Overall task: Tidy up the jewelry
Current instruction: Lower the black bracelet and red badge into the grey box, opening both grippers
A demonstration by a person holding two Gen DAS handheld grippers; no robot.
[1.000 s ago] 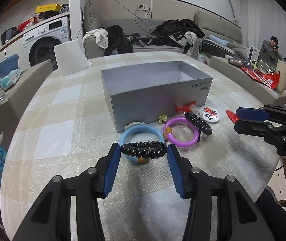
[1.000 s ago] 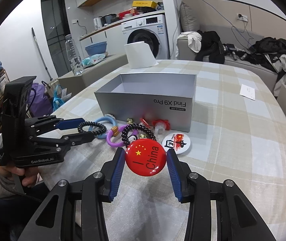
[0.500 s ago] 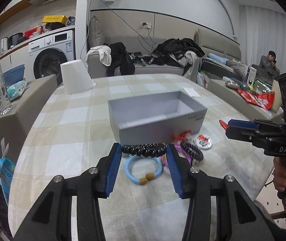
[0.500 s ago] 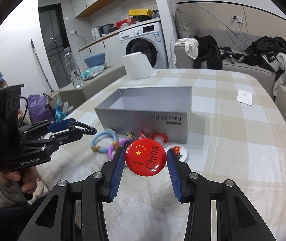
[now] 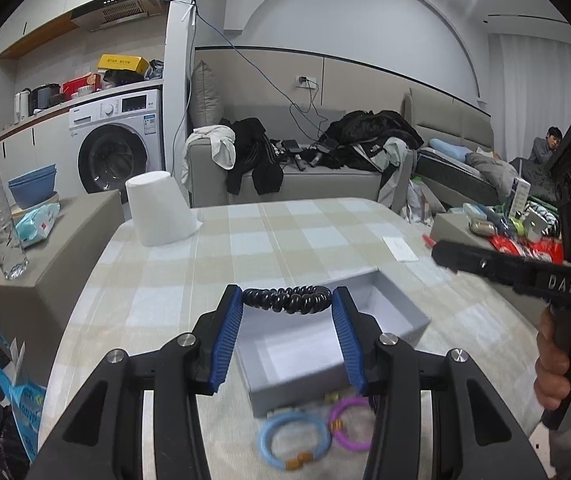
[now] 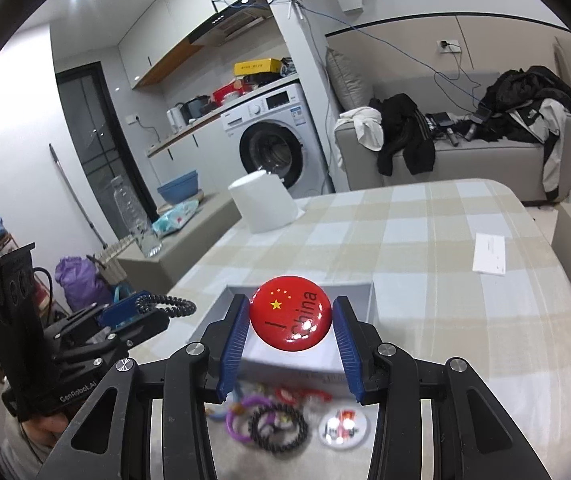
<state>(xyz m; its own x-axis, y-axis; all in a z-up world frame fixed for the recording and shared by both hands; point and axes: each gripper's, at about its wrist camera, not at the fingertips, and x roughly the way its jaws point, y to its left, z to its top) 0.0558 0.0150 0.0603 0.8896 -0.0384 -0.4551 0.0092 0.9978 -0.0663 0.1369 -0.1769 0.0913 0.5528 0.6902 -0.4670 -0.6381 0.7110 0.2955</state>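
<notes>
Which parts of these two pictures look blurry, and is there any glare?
Left wrist view: blue bracelet and purple bracelet on the table are smeared; black coil hair tie is sharp. Right wrist view: red China badge is sharp with small glints; items below are blurred.

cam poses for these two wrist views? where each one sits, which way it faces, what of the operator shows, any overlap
Left wrist: sits behind the left gripper, looking forward and down over the grey box toward the sofa; its pads clamp a black spiral hair tie; the right gripper and the hand holding it show at right.
Right wrist: sits behind the right gripper, facing the box and the washing machine; it clamps a red China badge; the left gripper shows at lower left.
Shared: box, checked tablecloth, white cup, washing machine.
</notes>
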